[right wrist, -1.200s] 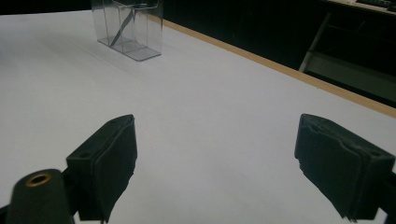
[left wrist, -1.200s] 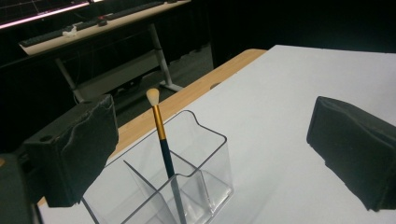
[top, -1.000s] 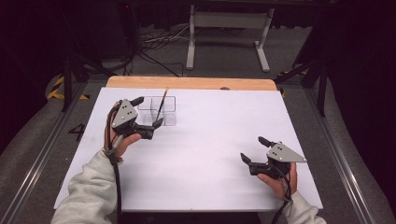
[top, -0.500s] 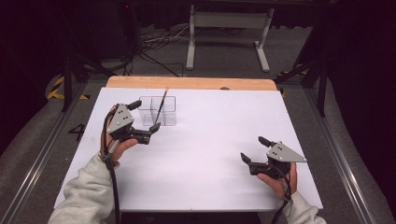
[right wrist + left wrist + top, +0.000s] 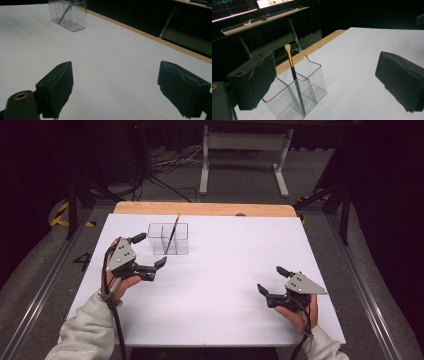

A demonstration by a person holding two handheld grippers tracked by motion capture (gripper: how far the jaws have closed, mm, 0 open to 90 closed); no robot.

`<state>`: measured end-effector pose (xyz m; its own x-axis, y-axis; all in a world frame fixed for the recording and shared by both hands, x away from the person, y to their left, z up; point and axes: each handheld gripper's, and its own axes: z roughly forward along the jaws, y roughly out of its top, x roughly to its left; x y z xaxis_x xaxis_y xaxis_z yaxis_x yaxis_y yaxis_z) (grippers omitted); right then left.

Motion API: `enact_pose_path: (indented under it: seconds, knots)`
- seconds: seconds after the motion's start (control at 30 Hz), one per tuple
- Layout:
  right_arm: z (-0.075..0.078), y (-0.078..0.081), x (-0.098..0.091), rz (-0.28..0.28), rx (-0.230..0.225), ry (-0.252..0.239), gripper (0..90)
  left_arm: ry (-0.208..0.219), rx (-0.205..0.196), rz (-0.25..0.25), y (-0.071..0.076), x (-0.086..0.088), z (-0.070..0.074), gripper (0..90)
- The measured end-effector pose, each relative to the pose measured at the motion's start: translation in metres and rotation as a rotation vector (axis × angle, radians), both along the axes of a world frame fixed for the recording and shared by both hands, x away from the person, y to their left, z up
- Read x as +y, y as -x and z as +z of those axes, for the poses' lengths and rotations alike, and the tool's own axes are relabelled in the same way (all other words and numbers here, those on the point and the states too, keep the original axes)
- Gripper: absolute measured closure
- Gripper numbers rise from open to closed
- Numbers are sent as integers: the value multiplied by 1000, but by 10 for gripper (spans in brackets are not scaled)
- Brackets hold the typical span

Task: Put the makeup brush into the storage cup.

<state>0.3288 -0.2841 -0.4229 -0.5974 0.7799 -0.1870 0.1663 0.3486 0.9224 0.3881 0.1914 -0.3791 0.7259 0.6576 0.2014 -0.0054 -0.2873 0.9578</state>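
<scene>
clear two-compartment holder [image 5: 168, 239], upper left: one brush [image 5: 172, 232] leaning inside | left gripper [image 5: 149, 252] jaws apart, empty | right gripper [image 5: 272, 281] jaws apart, empty

White-covered table [image 5: 220, 320] with wooden far edge, clear two-compartment holder [image 5: 168, 239] set near that edge, brush [image 5: 172, 233] stood tilted inside, metal stand [image 5: 243, 155] and cables [image 5: 165, 167] noted on floor beyond.

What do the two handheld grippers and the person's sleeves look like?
Each of the left gripper and the right gripper is black, with two blocky padded jaws, a grey three-cornered plate dotted with small holes on top, and a black cable trailing back along the forearm. The person's sleeves are light grey.
</scene>
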Motion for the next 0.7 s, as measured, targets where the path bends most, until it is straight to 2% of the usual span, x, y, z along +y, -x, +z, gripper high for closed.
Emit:
enact_pose_path:
  seconds: [0.3,0.4,0.43,0.47,0.7]
  knots:
    - [1,1,1,4,-4,1,137,-26,-8,-18,14,-1,-5,26]
    - [1,2,2,7,-9,3,136,-11,-14,-23,18,3,-10,26]
    - [1,3,2,6,-10,4,136,11,-7,-27,18,5,-12,47]
    - [1,3,1,6,-12,5,136,15,4,-29,18,6,-15,44]
    - [1,5,0,-1,-18,9,133,11,27,-11,22,8,-29,44]
